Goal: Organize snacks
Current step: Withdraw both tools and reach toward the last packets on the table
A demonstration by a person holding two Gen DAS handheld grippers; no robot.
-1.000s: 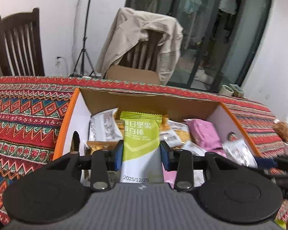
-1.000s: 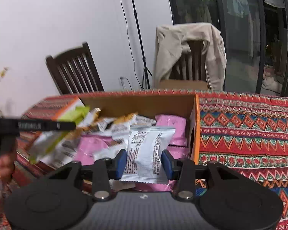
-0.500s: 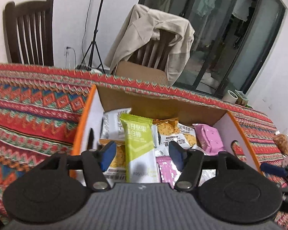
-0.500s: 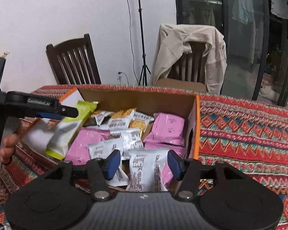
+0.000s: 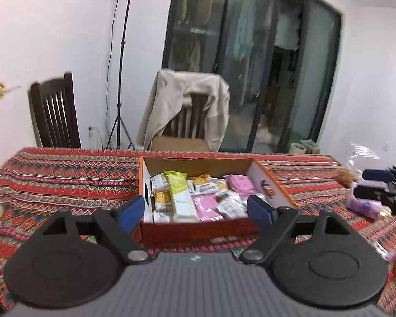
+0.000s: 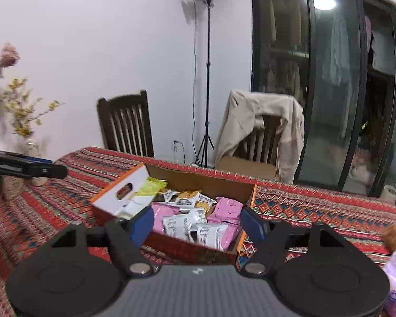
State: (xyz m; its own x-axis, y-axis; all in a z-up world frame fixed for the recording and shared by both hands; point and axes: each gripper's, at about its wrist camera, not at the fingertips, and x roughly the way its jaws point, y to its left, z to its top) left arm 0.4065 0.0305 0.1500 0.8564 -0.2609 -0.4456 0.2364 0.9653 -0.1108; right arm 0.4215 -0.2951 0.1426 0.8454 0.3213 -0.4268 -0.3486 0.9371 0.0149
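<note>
While held over the near part of the tabletop (image 5: 66, 174) and aimed slightly downward: left gripper (image 5: 195, 211), jaws spread wide, just opened further, gripping nothing. Blue pads standing on either side of the view of the snack box (image 5: 198, 231), clear of it.

Right gripper (image 6: 198, 222): jaws likewise apart, just opened further, nothing between the pads. Seen from the left wrist view at the far right edge, above the tabletop.

Snack box: orange-rimmed cardboard, open-topped, resting on the patterned red cloth at mid tabletop, just beyond both sets of jaws. Contents, near to far:
- white packets (image 6: 211, 233) against the near wall, toward the right corner;
- green-and-white packet (image 5: 180, 198) lying lengthwise left of centre, on top of the others;
- pink packets (image 5: 240, 182) toward the right side;
- yellow-printed packets at the back, partly covered.

Loose purple packet (image 5: 364, 206) on the cloth, right of the box and well apart from it.

Beyond the far edge of the tabletop: dark wooden chair (image 5: 54, 113) at left, second chair draped with a beige jacket (image 5: 187, 105) behind the box, black light stand (image 5: 121, 79) between them. Vase of yellow flowers (image 6: 23, 111) at the far left corner. Dark glass doors (image 5: 250, 66) farthest back, right of the white wall.
</note>
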